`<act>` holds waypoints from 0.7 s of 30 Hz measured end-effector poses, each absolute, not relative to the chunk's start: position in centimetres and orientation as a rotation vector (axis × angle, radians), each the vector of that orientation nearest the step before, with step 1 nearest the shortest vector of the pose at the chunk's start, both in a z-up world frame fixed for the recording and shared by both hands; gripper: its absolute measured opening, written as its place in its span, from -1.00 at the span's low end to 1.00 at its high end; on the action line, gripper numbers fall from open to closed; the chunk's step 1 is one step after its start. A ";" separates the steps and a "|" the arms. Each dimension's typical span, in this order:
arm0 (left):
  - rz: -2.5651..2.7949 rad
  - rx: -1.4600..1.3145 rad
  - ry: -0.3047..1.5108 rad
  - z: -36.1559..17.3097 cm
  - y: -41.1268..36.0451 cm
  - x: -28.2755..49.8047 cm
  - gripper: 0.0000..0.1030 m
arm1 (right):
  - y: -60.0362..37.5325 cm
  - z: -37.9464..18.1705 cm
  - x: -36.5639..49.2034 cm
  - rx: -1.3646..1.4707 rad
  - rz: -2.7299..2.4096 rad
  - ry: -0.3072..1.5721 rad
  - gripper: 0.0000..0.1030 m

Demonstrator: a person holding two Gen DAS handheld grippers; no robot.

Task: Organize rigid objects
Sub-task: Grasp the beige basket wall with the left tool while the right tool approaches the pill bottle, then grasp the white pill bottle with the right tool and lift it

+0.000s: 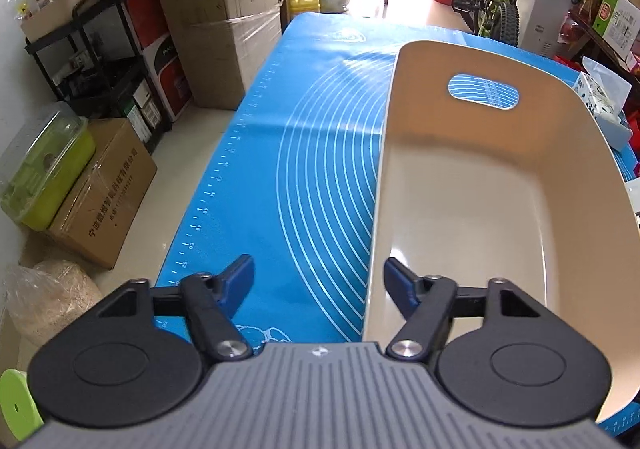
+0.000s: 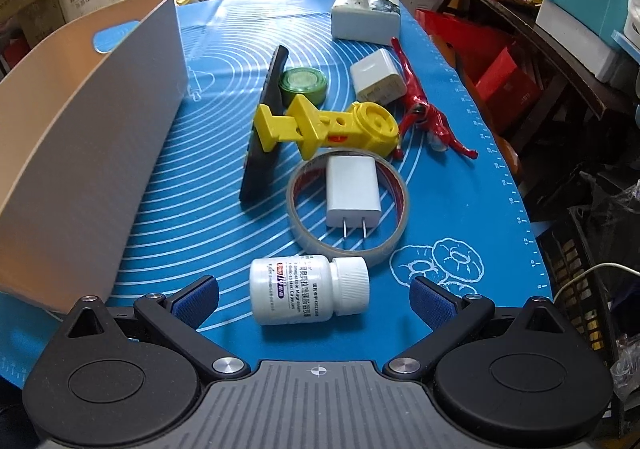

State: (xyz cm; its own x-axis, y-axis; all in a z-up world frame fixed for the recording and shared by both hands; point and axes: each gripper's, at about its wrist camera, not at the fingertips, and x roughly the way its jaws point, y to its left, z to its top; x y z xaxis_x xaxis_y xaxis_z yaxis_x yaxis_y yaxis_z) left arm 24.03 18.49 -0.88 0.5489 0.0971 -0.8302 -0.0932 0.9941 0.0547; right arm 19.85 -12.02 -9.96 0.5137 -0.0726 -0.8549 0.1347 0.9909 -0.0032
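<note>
A beige bin (image 1: pixel 480 209) stands empty on the blue mat (image 1: pixel 312 129). My left gripper (image 1: pixel 318 281) is open, straddling the bin's left wall near its front corner, one finger inside and one outside, pads off the wall. In the right wrist view the bin (image 2: pixel 80 137) is at the left. A white pill bottle (image 2: pixel 308 289) lies on its side between the fingers of my open right gripper (image 2: pixel 316 303), untouched. Beyond it lie a tape ring (image 2: pixel 344 247) around a white charger (image 2: pixel 352 189), a yellow toy (image 2: pixel 340 125), a black remote (image 2: pixel 264 129) and a green round tin (image 2: pixel 304 83).
A white adapter (image 2: pixel 378 75), a red figure (image 2: pixel 420 109) and a tissue box (image 2: pixel 366 15) lie farther back on the mat. Cardboard boxes (image 1: pixel 216 21) and a black rack (image 1: pixel 108 61) line the floor at the left. Shelves with crates (image 2: pixel 520 61) flank the table's right edge.
</note>
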 end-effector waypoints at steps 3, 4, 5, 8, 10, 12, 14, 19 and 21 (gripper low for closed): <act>0.092 -0.014 1.004 -1.2 18.8 24.3 -0.08 | -12.1 -10.5 20.1 0.073 -0.127 1.026 0.95; 0.077 -0.031 1.008 -1.2 19.0 24.4 -0.15 | -12.1 -10.6 20.2 0.069 -0.127 1.025 0.95; 0.058 -0.052 1.011 -1.2 19.1 24.5 -0.34 | -12.0 -10.7 20.2 0.063 -0.128 1.024 0.95; 0.019 -0.067 1.010 -1.2 18.8 24.5 -0.63 | -12.1 -10.9 20.3 0.058 -0.128 1.024 0.93; 0.010 -0.044 1.007 -1.2 18.3 24.6 -0.78 | -12.1 -10.9 20.3 0.060 -0.129 1.023 0.89; -0.003 -0.061 1.006 -1.3 18.2 24.7 -0.91 | -12.3 -11.0 20.4 0.063 -0.132 1.024 0.85; -0.005 -0.055 1.007 -1.3 18.1 24.7 -0.91 | -12.5 -11.1 20.4 0.072 -0.134 1.028 0.81; -0.005 -0.059 1.008 -1.3 18.2 24.7 -0.91 | -12.8 -11.4 20.5 0.097 -0.133 1.041 0.53; -0.007 -0.062 1.007 -1.3 18.3 24.8 -0.91 | -12.6 -11.2 20.4 0.094 -0.113 1.029 0.39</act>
